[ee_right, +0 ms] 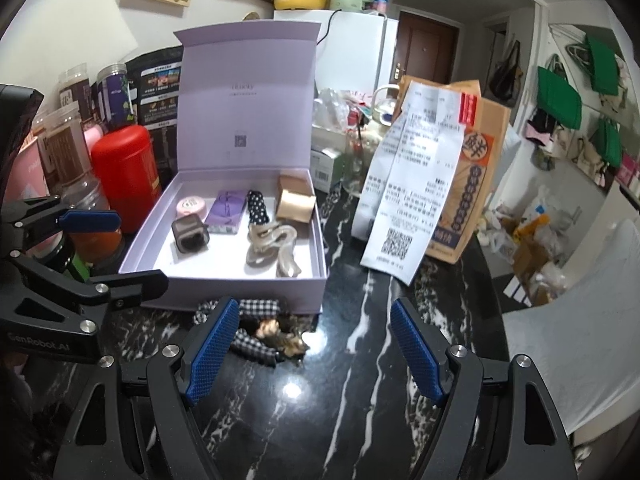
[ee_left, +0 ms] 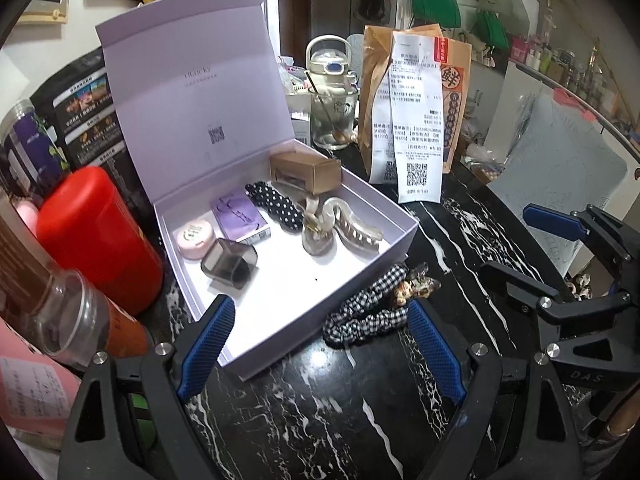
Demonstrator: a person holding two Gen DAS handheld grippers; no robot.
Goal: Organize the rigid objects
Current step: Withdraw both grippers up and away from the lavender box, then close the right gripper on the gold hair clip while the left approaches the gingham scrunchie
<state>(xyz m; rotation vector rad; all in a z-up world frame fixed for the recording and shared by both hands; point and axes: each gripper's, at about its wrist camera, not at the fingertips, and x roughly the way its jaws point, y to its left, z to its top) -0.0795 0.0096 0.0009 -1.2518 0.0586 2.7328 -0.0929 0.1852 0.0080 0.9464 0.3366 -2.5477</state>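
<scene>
An open lilac box (ee_left: 328, 296) sits on the black marble table with its lid upright. Inside lie a pink round compact (ee_left: 194, 240), a purple packet (ee_left: 240, 216), a grey translucent case (ee_left: 230, 264), a polka-dot clip (ee_left: 276, 206), a small cardboard box (ee_left: 306, 172) and clear claw clips (ee_left: 340, 224). In front of the box lies a gingham hair clip (ee_left: 368, 312) with a tortoiseshell claw (ee_left: 416, 286) on it. My left gripper (ee_left: 320, 340) is open over the box's near corner and this clip, touching neither. My right gripper (ee_right: 316, 320) is open just right of the gingham clip (ee_right: 256, 320), nothing between its pads.
A red canister (ee_left: 92, 236), jars (ee_left: 72, 320) and dark snack bags (ee_left: 88, 104) crowd the box's left side. A paper bag with long receipts (ee_left: 416, 120) and a glass with a spoon (ee_left: 332, 120) stand behind. The table's curved edge (ee_right: 492, 280) runs along the right.
</scene>
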